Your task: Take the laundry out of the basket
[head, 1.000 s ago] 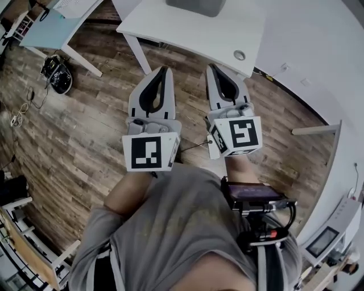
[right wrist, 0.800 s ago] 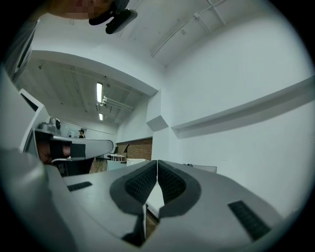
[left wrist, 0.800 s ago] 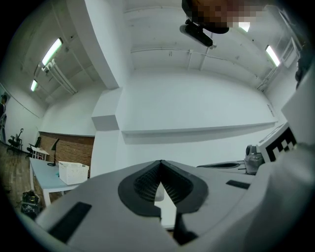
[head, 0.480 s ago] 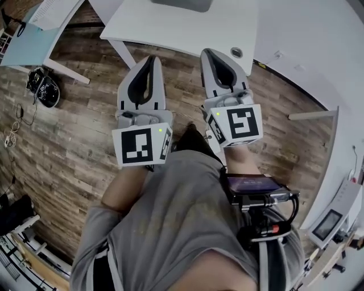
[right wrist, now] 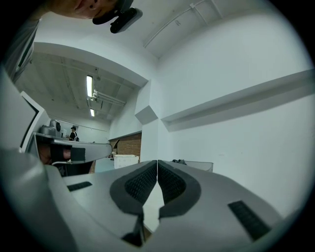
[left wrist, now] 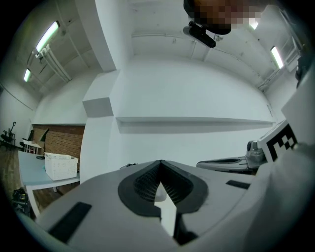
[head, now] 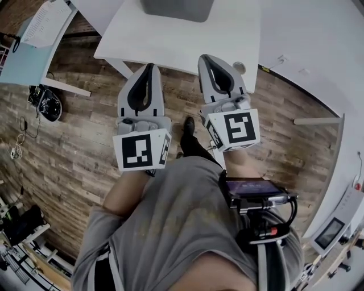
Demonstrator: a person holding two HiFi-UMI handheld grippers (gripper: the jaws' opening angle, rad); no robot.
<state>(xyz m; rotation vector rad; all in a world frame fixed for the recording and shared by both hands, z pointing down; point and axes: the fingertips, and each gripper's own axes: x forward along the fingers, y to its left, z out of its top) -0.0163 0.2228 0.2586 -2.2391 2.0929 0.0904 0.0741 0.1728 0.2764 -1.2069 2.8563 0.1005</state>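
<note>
- Head view: you hold both grippers out level over the wooden floor (head: 74, 148), side by side and close together, each marker cube facing up at you.
- Your left gripper (head: 149, 66) is closed tight, its tips meeting just short of the near edge of the white table (head: 170, 40).
- Your right gripper (head: 206, 57) is closed too, and its tips overlap that table edge in the frame, beside a round fitting (head: 239, 67) in the tabletop.
- Left gripper view confirms it: the ribbed black pads touch at the tip with nothing caught between them, and only bright wall shows behind.
- Right gripper view gives the same story: the pads are pressed together at the front and the hand is empty.
- The basket (head: 178, 8) is a grey tub on the far part of the white table, cut off by the top of the frame, well ahead of both grippers.
- In the right gripper view it shows as a pale tub just past the jaw tips, with something dark at its rim; it is too small to say whether that is laundry.
- Off to your left a white slatted crate (head: 48, 23) sits on a pale blue table (head: 23, 57), with a black device (head: 45, 102) and cables on the floor below it.
- One dark shoe (head: 189, 126) shows on the boards between your arms.
</note>
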